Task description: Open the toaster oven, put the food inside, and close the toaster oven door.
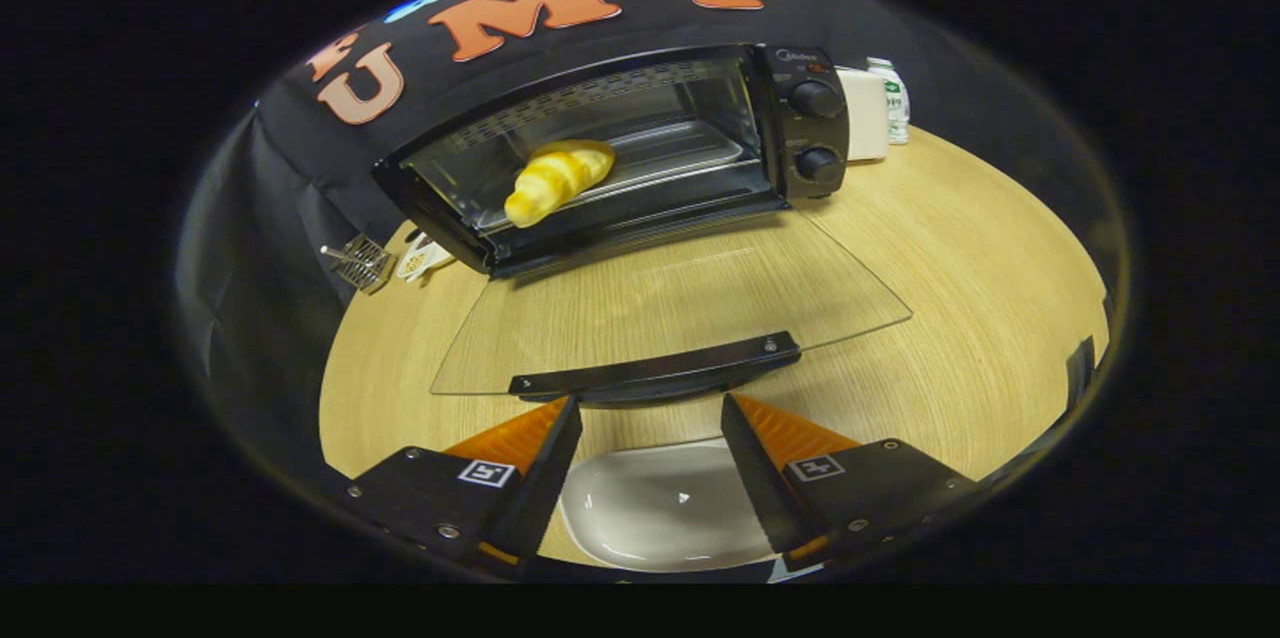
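Observation:
A black toaster oven [640, 148] stands on the wooden table [950, 298] with its glass door [670, 308] folded down flat toward me. A yellow croissant [555, 180] lies on the rack inside, toward the left of the cavity. The door's black handle [655, 373] sits just ahead of my fingertips. My gripper [650, 403] is open, with nothing between its fingers. A white dish [660, 503], with nothing on it, lies on the table under and between the fingers.
Two knobs [818, 130] sit on the oven's right panel. A white box [865, 113] and a small bottle [890, 98] stand to the right of the oven. A small metal rack [360, 261] and a white item [425, 258] lie at its left.

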The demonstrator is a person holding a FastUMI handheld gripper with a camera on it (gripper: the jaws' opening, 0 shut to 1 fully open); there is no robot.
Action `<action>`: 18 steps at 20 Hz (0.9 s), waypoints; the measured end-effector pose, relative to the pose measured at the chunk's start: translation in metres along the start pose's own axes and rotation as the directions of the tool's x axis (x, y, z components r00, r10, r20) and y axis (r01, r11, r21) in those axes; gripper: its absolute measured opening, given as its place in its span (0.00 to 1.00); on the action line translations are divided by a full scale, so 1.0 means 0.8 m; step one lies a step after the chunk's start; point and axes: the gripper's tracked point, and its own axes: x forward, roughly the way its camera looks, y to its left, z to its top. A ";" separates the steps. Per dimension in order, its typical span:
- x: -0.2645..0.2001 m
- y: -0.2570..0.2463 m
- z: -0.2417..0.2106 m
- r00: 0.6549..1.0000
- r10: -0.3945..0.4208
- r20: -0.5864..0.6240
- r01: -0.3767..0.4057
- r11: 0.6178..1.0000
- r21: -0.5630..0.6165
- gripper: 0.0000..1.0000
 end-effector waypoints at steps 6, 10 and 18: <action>-0.018 0.006 0.025 0.999 0.031 0.044 -0.031 1.000 0.004 0.87; -0.037 0.021 0.070 0.989 0.066 0.134 -0.069 0.997 0.021 0.89; -0.046 0.050 0.172 0.965 0.107 0.241 -0.124 0.991 0.056 0.92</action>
